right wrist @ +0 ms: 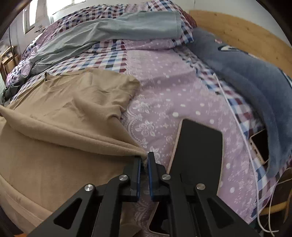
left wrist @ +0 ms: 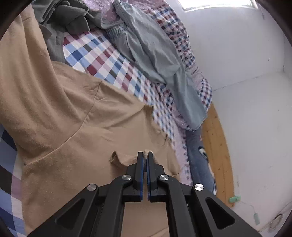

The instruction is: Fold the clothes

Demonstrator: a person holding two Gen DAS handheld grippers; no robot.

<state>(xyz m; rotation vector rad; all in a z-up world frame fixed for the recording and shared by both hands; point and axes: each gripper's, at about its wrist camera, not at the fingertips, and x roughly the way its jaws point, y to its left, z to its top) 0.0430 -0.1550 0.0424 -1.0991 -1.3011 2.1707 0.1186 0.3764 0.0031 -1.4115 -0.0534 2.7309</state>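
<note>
The tan knit garment [right wrist: 63, 113] runs off the left and bottom edges of both views, so its full outline is lost. A dark grey crumpled garment [left wrist: 73, 16] is cut by the top edge. The black flat phone [right wrist: 199, 145] is partly hidden behind the right gripper [right wrist: 144, 160]. Another device [right wrist: 260, 144] (perhaps a phone) lies half under the blue-grey fleece blanket [right wrist: 255, 73]. The checked bed cover [left wrist: 160, 116] is blurred beside the tan edge.
</note>
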